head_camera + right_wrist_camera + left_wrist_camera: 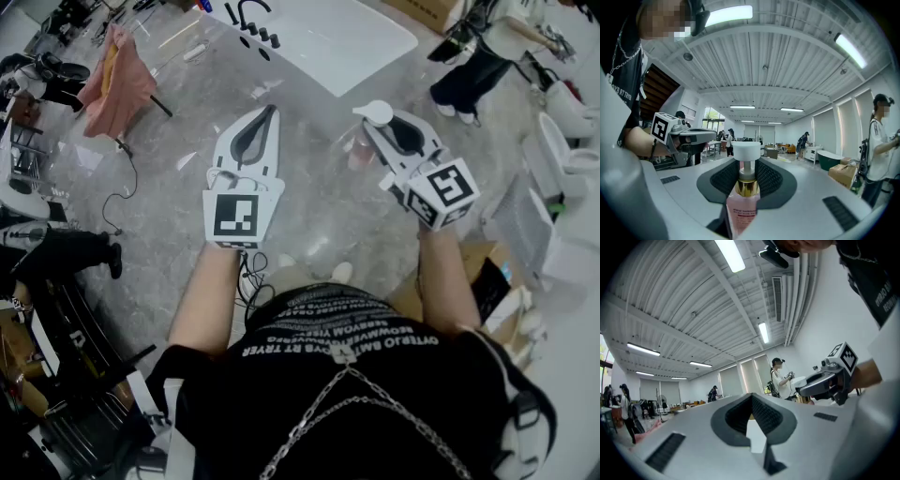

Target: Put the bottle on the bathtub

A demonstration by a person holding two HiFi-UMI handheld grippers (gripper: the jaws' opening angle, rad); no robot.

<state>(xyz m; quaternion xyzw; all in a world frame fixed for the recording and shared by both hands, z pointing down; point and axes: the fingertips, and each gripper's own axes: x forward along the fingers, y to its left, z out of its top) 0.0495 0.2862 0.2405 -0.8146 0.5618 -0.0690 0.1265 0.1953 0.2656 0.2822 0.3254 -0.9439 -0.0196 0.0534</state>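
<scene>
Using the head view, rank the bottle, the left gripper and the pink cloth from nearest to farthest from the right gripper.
From the right gripper:
1. Bottle: clamped between its jaws.
2. Left gripper: alongside, on its left.
3. Pink cloth: far left, draped on a rack down on the floor.

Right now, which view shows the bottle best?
The right gripper view: the pink bottle, gold collar and white pump top, fills the centre, clamped in the right claw. The head view catches only its top and some pink body; the left gripper view barely shows it.
</scene>
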